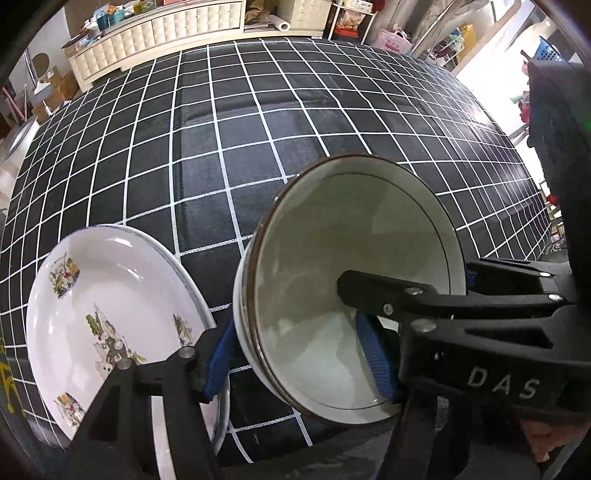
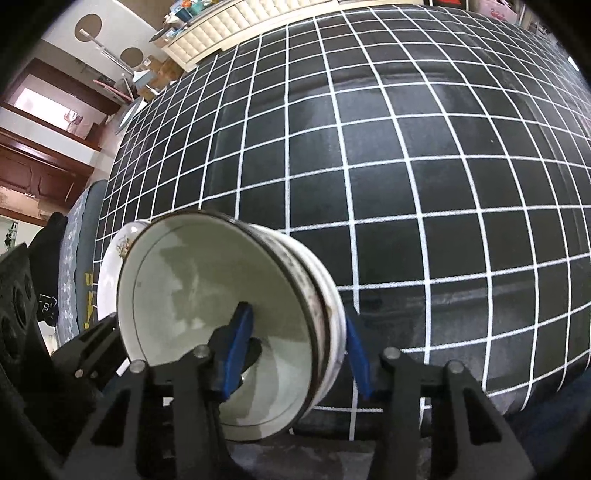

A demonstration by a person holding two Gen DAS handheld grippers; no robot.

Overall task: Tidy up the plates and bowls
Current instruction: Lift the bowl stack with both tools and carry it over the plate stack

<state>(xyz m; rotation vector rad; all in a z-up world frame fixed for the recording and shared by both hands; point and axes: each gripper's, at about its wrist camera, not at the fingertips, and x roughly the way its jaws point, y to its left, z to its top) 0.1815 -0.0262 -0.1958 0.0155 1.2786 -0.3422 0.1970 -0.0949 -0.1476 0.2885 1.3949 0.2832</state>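
A stack of white bowls with dark rims [image 1: 325, 280] stands on the black grid cloth, also in the right wrist view [image 2: 207, 295]. My left gripper [image 1: 299, 354] straddles the left wall of the bowls, one blue pad [image 1: 218, 369] outside and one inside. My right gripper [image 2: 295, 350] straddles the right wall, one pad [image 2: 236, 354] inside and one outside. The right gripper's finger [image 1: 388, 291] reaches into the bowl in the left view. A stack of white plates with a cartoon print [image 1: 110, 325] lies left of the bowls, partly seen behind them [image 2: 118, 251].
The black cloth with white grid lines [image 1: 258, 147] covers the whole table and shows in the right view [image 2: 406, 184]. A cream cabinet [image 1: 159, 33] stands beyond the far edge. The near table edge runs just below the bowls.
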